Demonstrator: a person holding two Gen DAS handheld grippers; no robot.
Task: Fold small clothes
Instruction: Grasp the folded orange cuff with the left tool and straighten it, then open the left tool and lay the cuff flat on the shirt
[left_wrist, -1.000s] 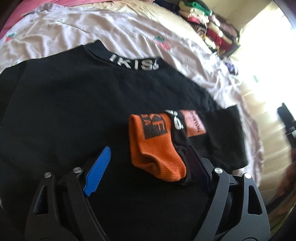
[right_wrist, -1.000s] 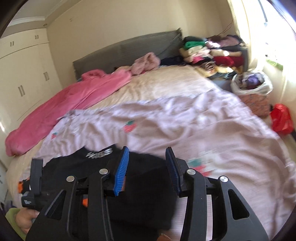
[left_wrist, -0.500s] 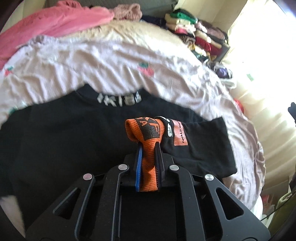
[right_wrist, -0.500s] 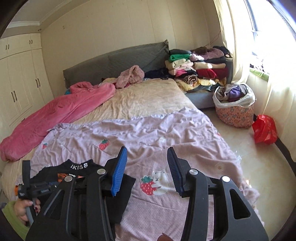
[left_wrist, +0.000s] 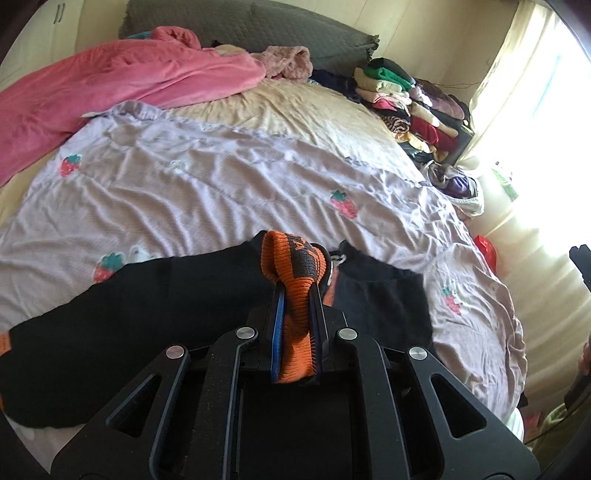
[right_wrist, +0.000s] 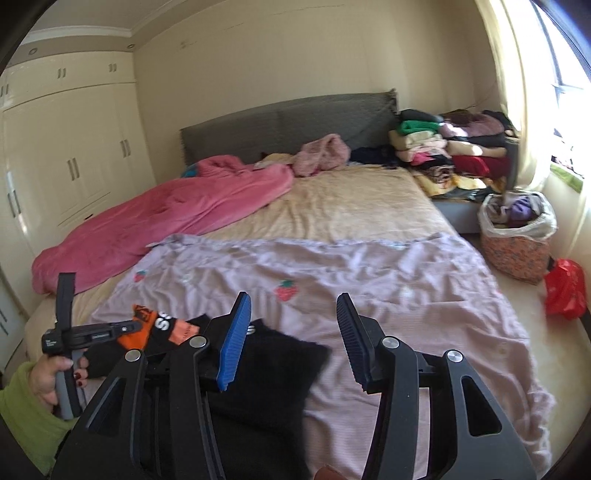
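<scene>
- Left wrist view: our left gripper (left_wrist: 297, 295) is clamped tight on an orange sock (left_wrist: 295, 280). The sock's cuff sticks out between the two pads, and its top flops over the tips.
- The sock has a black patch with letters on it. We cannot read them.
- Under the sock lies a black shirt (left_wrist: 147, 314). It is spread flat near the foot edge of the bed (left_wrist: 303, 110), on a light purple sheet (left_wrist: 221, 184) with strawberries on it.
- Right wrist view: our right gripper (right_wrist: 295, 332) has nothing between its blue pads. Its jaws are opening.
- It hangs above the purple sheet, by the right edge of the black shirt.
- At the left of this view we see a hand (right_wrist: 51, 376) with a green sleeve (right_wrist: 26, 417) holding the left gripper, with the orange sock in it.
- A pink blanket (right_wrist: 166, 218) lies along the left edge of the bed. A pile of folded clothes (right_wrist: 443, 151) sits by the head corner on the right.
</scene>
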